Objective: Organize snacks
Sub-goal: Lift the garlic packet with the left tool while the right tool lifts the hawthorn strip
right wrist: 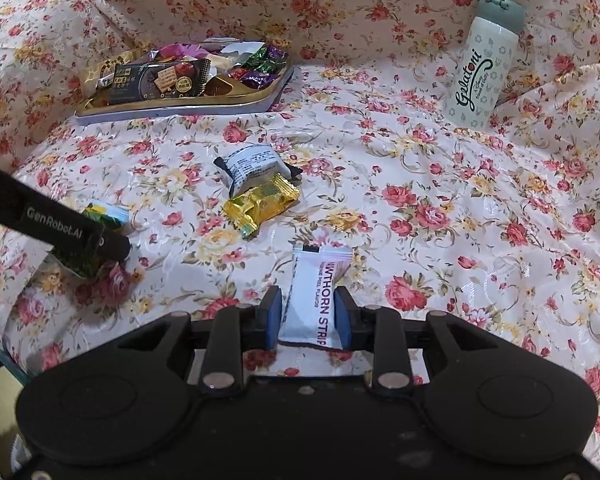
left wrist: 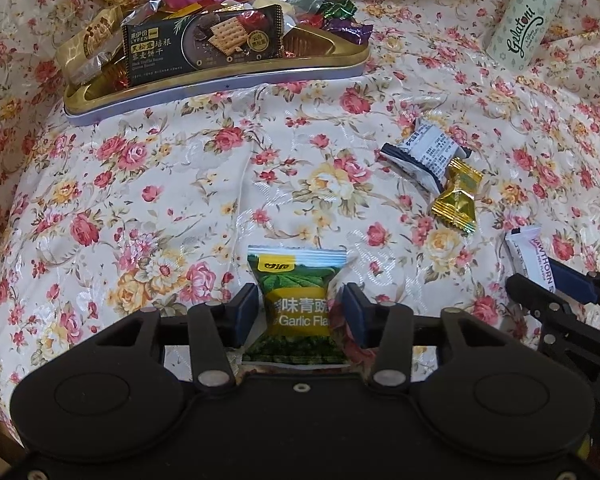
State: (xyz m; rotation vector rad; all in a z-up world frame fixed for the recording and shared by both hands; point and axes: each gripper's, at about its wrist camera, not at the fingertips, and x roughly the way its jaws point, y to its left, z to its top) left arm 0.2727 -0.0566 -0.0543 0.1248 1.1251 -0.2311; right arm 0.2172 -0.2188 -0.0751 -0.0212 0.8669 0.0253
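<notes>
Straddled the green garlic packet with the left gripper, pads apart and a sliver of floral cloth showing on either side, so nothing clamped yet. Kept that packet flat on the cloth, lengthwise between the pads, probably so that closing would catch its narrow waist rather than a crimped end.

Set the right gripper around the white hawthorn strip in the same way, pads close against its long edges. Could not tell whether pressing or merely touching. Left the strip lying on the cloth too, not lifted.

Worked both at once, apparently to clear two loose snacks in a single trip.

Placed the gold tin tray at the far side, already heaped with biscuit packs and wrapped sweets: judged the collecting place. Left a blue-and-white packet and a gold packet touching each other between tray and grippers, not yet gathered. Stood a pale bottle well apart at the far right, leaning on the draped cloth.
</notes>
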